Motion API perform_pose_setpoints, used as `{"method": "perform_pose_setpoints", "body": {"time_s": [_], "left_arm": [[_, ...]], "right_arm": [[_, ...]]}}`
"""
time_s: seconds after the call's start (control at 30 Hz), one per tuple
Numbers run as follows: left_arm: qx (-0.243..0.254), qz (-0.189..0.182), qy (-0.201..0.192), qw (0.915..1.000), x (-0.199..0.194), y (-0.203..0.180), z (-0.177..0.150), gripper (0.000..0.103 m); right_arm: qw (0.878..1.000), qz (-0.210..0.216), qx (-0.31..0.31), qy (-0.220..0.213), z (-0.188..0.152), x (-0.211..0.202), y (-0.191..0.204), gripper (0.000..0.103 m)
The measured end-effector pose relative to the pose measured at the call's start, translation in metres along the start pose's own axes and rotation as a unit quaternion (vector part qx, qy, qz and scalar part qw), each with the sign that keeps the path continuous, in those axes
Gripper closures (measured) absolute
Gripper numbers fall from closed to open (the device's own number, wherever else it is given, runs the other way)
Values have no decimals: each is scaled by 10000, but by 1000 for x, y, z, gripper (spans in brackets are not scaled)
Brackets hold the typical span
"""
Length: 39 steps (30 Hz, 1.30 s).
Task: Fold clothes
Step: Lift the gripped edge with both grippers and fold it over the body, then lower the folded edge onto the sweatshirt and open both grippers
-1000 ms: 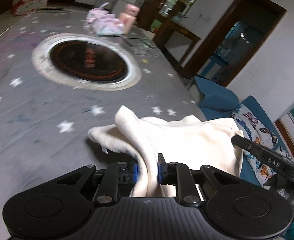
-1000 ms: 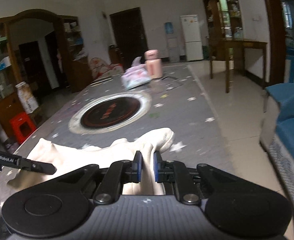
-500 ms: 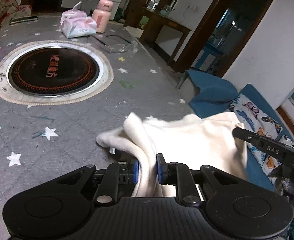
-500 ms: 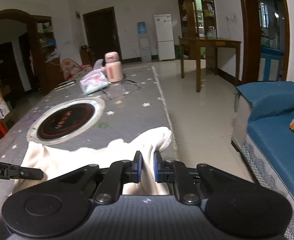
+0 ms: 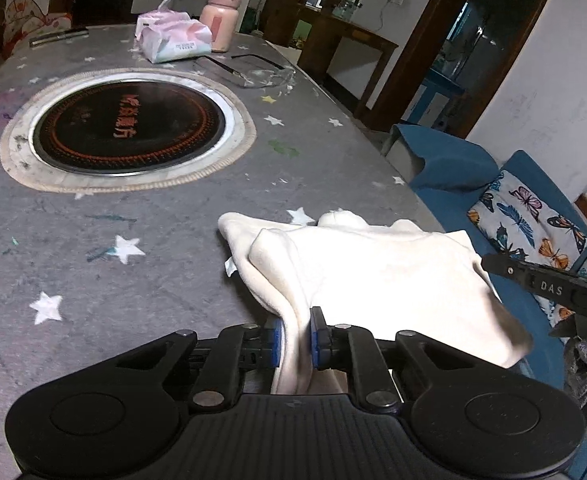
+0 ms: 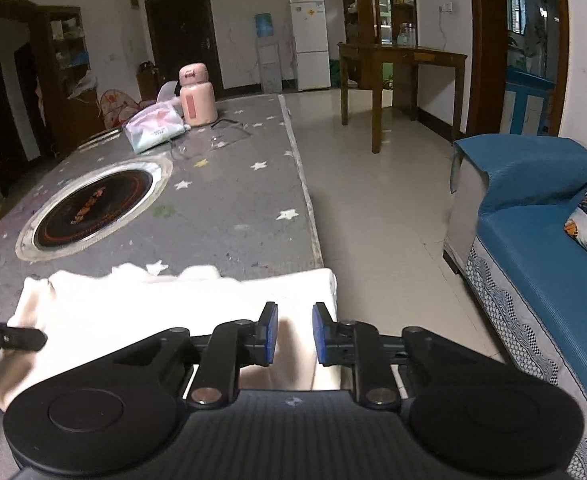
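Note:
A cream-white garment (image 5: 377, 268) lies at the near edge of the grey star-patterned table (image 5: 133, 240). My left gripper (image 5: 293, 338) is shut on a bunched fold of it near its left side. In the right wrist view the garment (image 6: 153, 304) spreads flat at the table's near right corner. My right gripper (image 6: 294, 332) is open, its blue pads apart over the garment's right edge, holding nothing. The other gripper's black finger shows at the right of the left view (image 5: 541, 284) and at the left of the right view (image 6: 9, 338).
A round black induction hob (image 5: 129, 128) is set in the table's middle. A tissue pack (image 5: 173, 40) and a pink flask (image 5: 221, 18) stand at the far end. A blue sofa (image 6: 541, 248) with a butterfly cushion (image 5: 533, 224) is to the right, across tiled floor.
My right gripper has opened and let go of the garment, which now lies flatter at the table corner. My left gripper stays shut on its fold.

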<state>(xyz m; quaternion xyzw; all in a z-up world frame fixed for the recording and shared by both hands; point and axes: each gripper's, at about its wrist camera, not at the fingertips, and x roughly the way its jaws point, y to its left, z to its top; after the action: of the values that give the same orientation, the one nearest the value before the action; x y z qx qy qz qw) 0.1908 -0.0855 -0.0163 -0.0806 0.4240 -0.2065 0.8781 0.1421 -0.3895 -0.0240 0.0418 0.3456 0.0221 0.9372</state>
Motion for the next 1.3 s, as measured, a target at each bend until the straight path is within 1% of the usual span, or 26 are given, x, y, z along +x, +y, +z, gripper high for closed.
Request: {"method": "perform_pose_setpoints", "body": {"time_s": [0.1, 0.17, 0.27, 0.4, 0.5, 0.63, 0.7, 0.8, 0.87, 1.0, 1.1, 1.3], "left_arm": [[44, 122, -13, 9999, -2, 4, 3, 88], [-3, 68, 33, 10000, -2, 9, 5, 87], [-54, 69, 59, 9999, -3, 14, 5, 75], [38, 98, -80, 9999, -14, 13, 7, 76], [135, 140, -233, 9995, -24, 10, 10, 77], [151, 305, -427, 9985, -33, 14, 11, 77], [86, 356, -418, 9985, -34, 18, 11, 80], [81, 265, -380, 9989, -37, 19, 9, 80], [115, 120, -368, 9992, -37, 13, 9, 80], [250, -115, -280, 9992, -26, -2, 11, 80], [279, -119, -192, 9994, -13, -9, 15, 79], [49, -153, -78, 9998, 5, -4, 26, 78]], "right_arm": [[10000, 8, -66, 68, -3, 2, 2, 85], [10000, 16, -68, 49, -4, 1, 3, 85], [9999, 27, -105, -65, -5, -6, 6, 85], [9994, 279, -158, -158, -7, -20, 11, 85], [9982, 493, -322, -100, -18, -31, 17, 85], [9973, 590, -427, 45, -34, -34, 21, 85], [9976, 541, -418, 141, -41, -30, 19, 85], [9980, 506, -367, 110, -40, -33, 18, 85], [9977, 515, -432, 14, -37, -39, 21, 85], [9964, 641, -552, -2, -32, -41, 29, 84], [9960, 720, -533, 56, -28, -36, 31, 84], [9957, 806, -461, 56, -13, -27, 29, 84]]}}
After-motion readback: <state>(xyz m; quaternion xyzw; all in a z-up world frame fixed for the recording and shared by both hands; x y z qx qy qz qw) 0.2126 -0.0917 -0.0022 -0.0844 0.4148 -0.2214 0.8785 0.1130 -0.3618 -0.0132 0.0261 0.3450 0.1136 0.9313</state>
